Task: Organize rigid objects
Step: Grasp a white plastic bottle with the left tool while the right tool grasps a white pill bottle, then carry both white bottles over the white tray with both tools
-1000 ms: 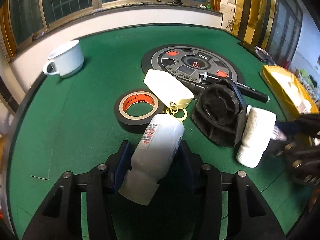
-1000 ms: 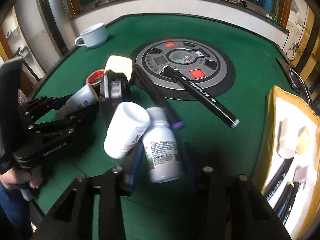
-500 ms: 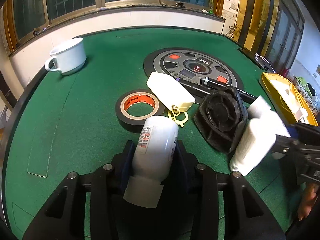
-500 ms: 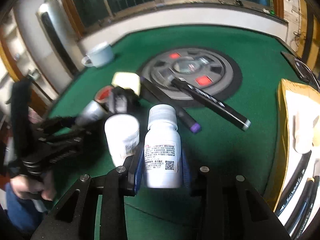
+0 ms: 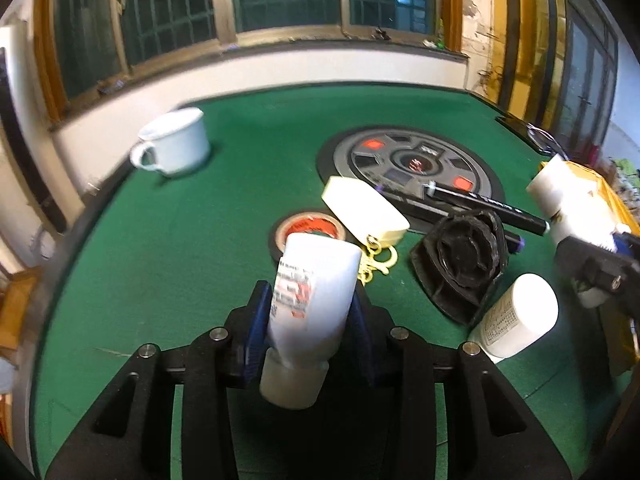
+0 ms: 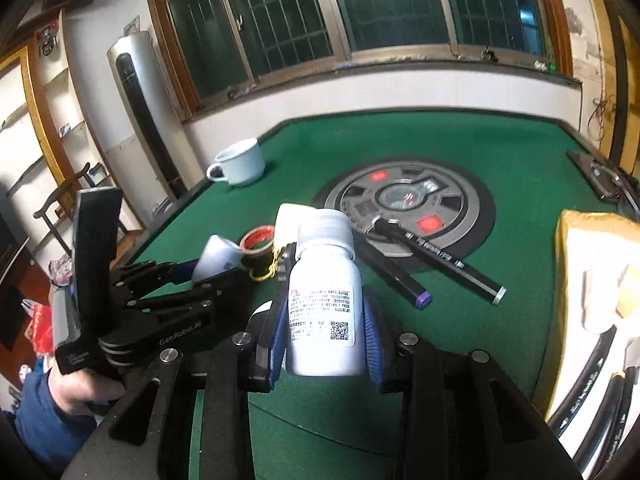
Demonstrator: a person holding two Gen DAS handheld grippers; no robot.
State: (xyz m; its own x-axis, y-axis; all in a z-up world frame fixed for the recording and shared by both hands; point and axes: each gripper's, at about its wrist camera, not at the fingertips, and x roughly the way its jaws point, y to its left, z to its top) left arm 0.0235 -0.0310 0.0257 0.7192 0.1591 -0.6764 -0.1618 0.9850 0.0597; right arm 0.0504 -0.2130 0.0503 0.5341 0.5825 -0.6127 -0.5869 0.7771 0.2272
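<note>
My left gripper (image 5: 310,308) has its blue pads against a white bottle (image 5: 320,264), cap end toward the camera, tilted above the green table (image 5: 200,240); its jaws are still closing. Between the pads of my right gripper (image 6: 325,320) a white labelled bottle (image 6: 326,264) stands cap up, off the table. In the left wrist view that bottle (image 5: 560,196) shows at the far right. A third white bottle (image 5: 516,320) lies on the felt beside a black round part (image 5: 460,264).
A tape roll (image 5: 308,226), a cream case with a yellow clasp (image 5: 364,208) and two black markers (image 5: 488,204) lie mid-table by the round control panel (image 5: 408,160). A white mug (image 5: 176,146) stands far left. A yellow tray (image 6: 592,280) with pens is at the right.
The left jaws have narrowed onto their bottle and it has tipped up. The right gripper has raised its bottle clear of the third bottle, which stays lying on the felt.
</note>
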